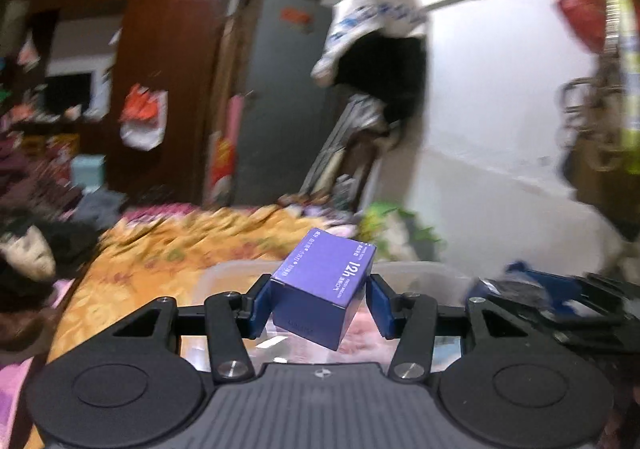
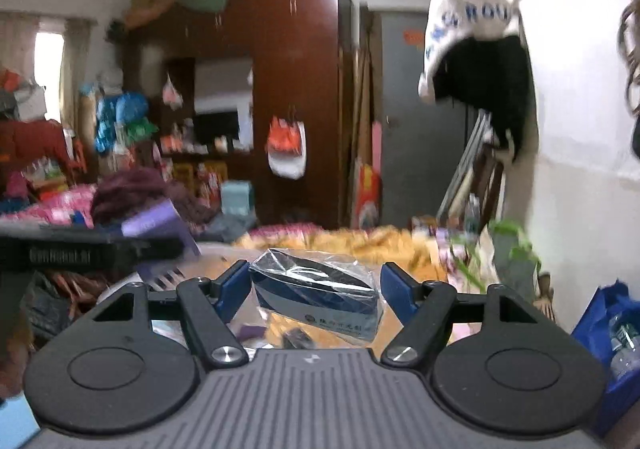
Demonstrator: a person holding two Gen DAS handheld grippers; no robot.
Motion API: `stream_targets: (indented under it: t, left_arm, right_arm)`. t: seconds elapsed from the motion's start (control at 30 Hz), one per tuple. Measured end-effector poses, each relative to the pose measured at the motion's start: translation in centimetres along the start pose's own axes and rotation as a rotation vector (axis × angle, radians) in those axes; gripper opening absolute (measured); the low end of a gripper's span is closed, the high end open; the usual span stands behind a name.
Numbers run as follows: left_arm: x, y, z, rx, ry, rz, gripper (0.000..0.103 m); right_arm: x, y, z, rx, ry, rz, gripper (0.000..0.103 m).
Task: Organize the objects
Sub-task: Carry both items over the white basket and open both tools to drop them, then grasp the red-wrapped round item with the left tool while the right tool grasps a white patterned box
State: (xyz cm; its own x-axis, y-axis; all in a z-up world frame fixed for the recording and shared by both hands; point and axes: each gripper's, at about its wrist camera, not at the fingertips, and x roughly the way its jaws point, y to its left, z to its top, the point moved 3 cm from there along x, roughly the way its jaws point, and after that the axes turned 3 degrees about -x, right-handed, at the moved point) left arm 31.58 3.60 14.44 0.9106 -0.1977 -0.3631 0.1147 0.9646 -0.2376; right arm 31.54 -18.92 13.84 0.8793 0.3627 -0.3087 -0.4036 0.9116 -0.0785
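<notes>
Blurring smears the room behind in the left wrist view, but the left gripper plainly clamps a purple box, tilted, above a clear bin. Seen from the right wrist, the right gripper grips a plastic-wrapped blue box; its right pad contact is unclear.

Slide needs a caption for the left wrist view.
Left gripper holds a tilted purple box above a clear plastic bin.
</notes>
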Motion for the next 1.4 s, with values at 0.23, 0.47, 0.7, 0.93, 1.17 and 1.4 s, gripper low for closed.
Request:
stream_targets:
  t: [0.23,0.47,0.7,0.93,1.17,1.4]
  left_arm:
    - [0.3,1.1,-0.5,0.025,0.004,0.002,0.079]
    - [-7.1,-0.3,-5.4,0.065,-0.081,-0.053,0.095]
    - [-5.9,-0.4,-10.4,0.064,0.01,-0.095,0.095]
    - [-4.5,0.4,-12.4,0.053,0.076,-0.08,0.095]
    - [-3.2,-1.9,-14.3,0.11,0.133,-0.094,0.095]
    - [-0.9,-5.0,-15.5,0.162,0.2,-0.09,0.093]
  right_arm:
    - [-0.2,0.2,-1.8,0.024,-0.024,-0.007,0.103]
    - [-6.5,2.2,-8.4,0.055,-0.031,0.128,0.103]
    - [-3.7,4.6,-12.8,0.078,0.212,0.246,0.103]
    - [-2.5,7.0,-13.6,-0.047,0.281,0.246,0.096]
    - [-4.2,2.2,-14.1,0.087,0.188,0.174,0.081]
    - [-4.4,-0.3,-14.0,0.155,0.146,0.084,0.081]
